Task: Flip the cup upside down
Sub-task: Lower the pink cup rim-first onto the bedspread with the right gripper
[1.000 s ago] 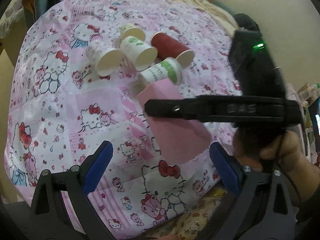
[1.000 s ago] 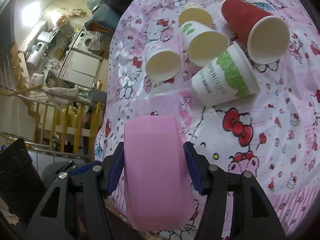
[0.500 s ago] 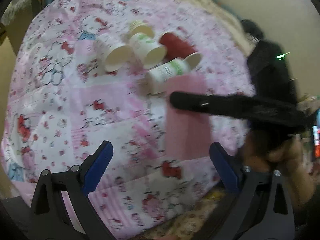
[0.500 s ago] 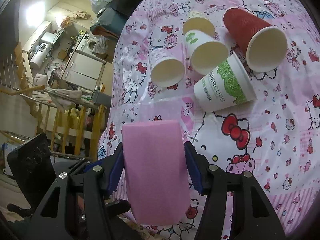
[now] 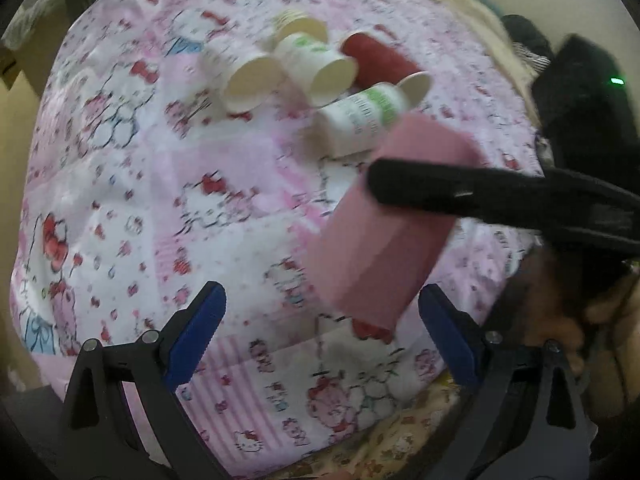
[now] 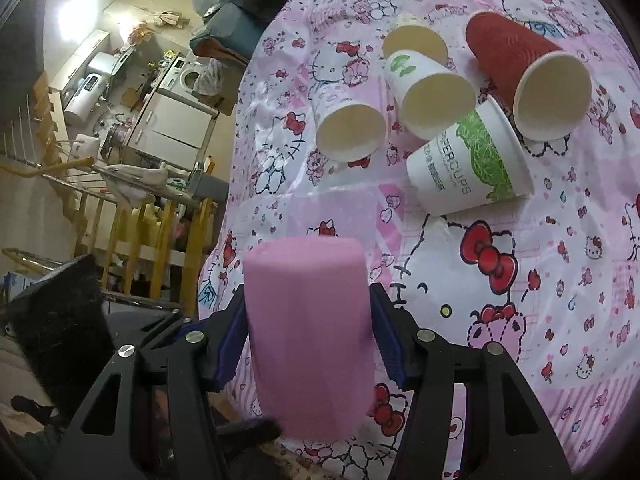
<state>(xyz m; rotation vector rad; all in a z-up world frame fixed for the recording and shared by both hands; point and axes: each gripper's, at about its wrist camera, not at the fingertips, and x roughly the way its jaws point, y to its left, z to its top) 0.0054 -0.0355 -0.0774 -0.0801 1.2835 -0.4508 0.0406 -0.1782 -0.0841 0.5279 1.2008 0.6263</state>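
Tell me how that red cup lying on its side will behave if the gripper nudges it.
The red cup lies on its side, so it would probably roll, curving because it tapers. It looks like thin ribbed paper, likely light and easily crushed. The white cup with green print beside it might block it.

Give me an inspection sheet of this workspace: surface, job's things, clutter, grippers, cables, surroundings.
Surface: Hello Kitty tablecloth, pink and white, wrinkled.
Job's things: pink cup, held above the cloth and tilted in the left wrist view.
Clutter: red ribbed cup, green-print paper cup and three more white paper cups lie on their sides, clustered together.
Grippers: right hand-held gripper shut on the pink cup's sides; left hand-held gripper open, holding nothing.
Cables: nothing seen.
Surroundings: wooden stair railing and washing machine beyond the table's edge; the room is cluttered.
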